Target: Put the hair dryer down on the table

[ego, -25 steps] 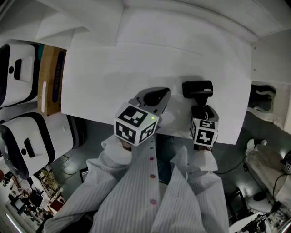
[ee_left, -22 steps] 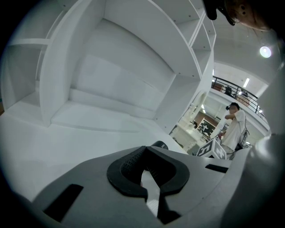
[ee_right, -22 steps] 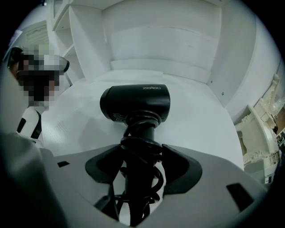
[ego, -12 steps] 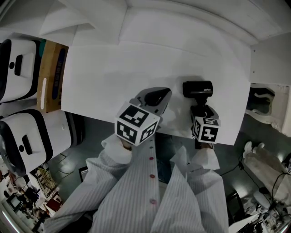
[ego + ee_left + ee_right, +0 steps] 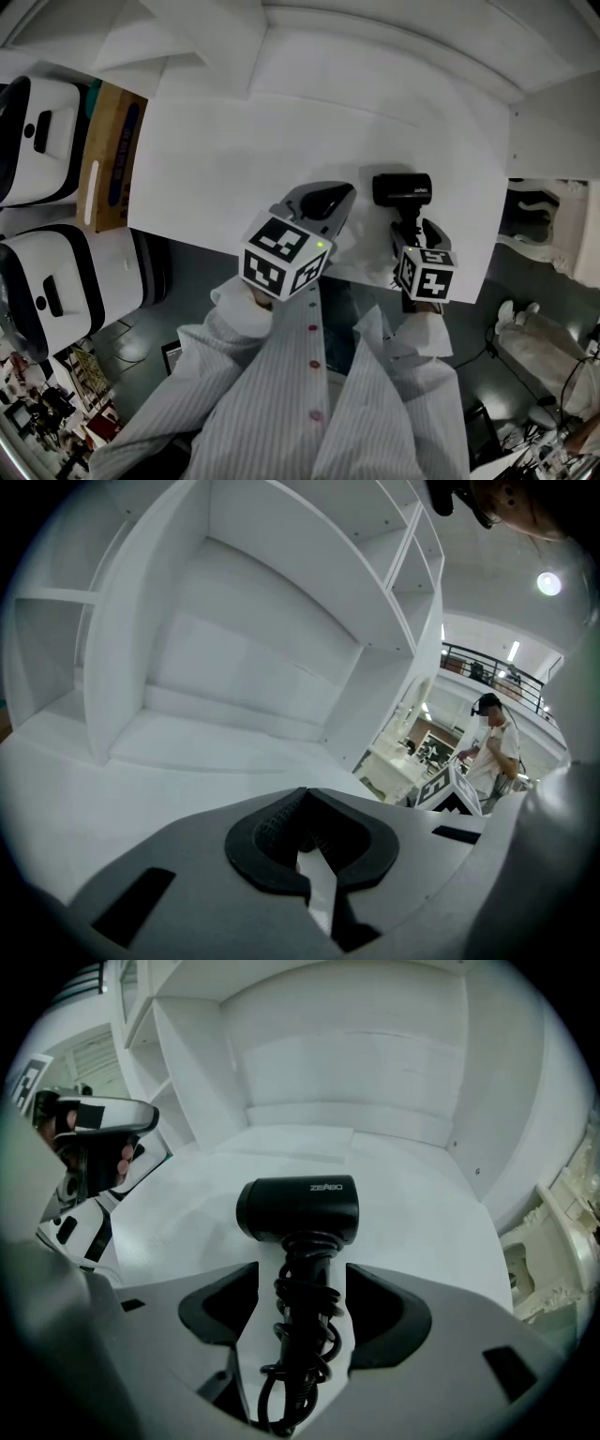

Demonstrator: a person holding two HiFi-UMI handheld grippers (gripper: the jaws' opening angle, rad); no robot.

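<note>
The black hair dryer (image 5: 403, 189) lies on the white table (image 5: 216, 159), barrel across, handle pointing toward me with its cord wound around it. My right gripper (image 5: 413, 231) stands open around that handle. In the right gripper view the hair dryer (image 5: 298, 1208) rests flat, and the right gripper (image 5: 302, 1283) leaves white table showing on both sides of the handle. My left gripper (image 5: 326, 195) hovers just left of the dryer, over the table's near edge. In the left gripper view the left gripper (image 5: 305, 803) is shut with nothing between its pads.
A brown cardboard box (image 5: 108, 155) stands off the table's left end, beside two white-and-black machines (image 5: 42, 291). White shelving (image 5: 375, 56) backs the table. The table's near edge (image 5: 216, 242) runs just under both grippers. A person (image 5: 492, 747) stands far off.
The head view has shifted a little. The hair dryer and both grippers keep nearly the same places; the right gripper sits slightly nearer to me.
</note>
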